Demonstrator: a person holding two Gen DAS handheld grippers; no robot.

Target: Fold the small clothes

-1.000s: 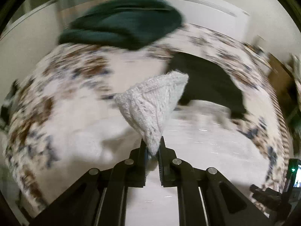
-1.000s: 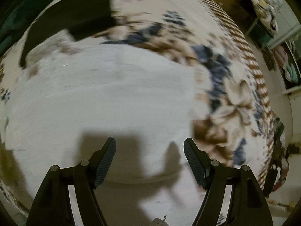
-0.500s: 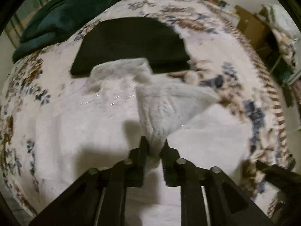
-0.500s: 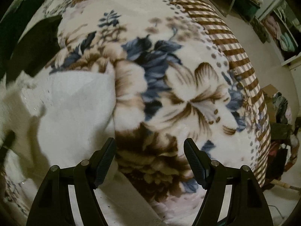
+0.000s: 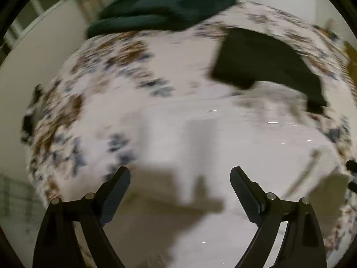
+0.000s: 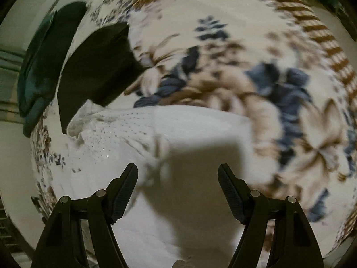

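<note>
A white knitted garment (image 6: 178,138) lies flat on the flowered bedspread (image 6: 256,71), with a folded edge running across it. It also shows blurred in the left wrist view (image 5: 223,138). My left gripper (image 5: 180,185) is open and empty above the garment. My right gripper (image 6: 177,183) is open and empty above its near part. A folded black garment (image 5: 263,62) lies beyond the white one; it also shows in the right wrist view (image 6: 96,67).
A dark green pillow or blanket (image 5: 165,6) lies at the head of the bed, seen also in the right wrist view (image 6: 42,62). The bedspread's striped border (image 6: 323,35) marks the bed's right edge. A pale wall (image 5: 33,51) stands left of the bed.
My left gripper has let go of the white garment's corner and opened wide; the corner now lies down on the garment. Both cameras have swung back over the white garment.
</note>
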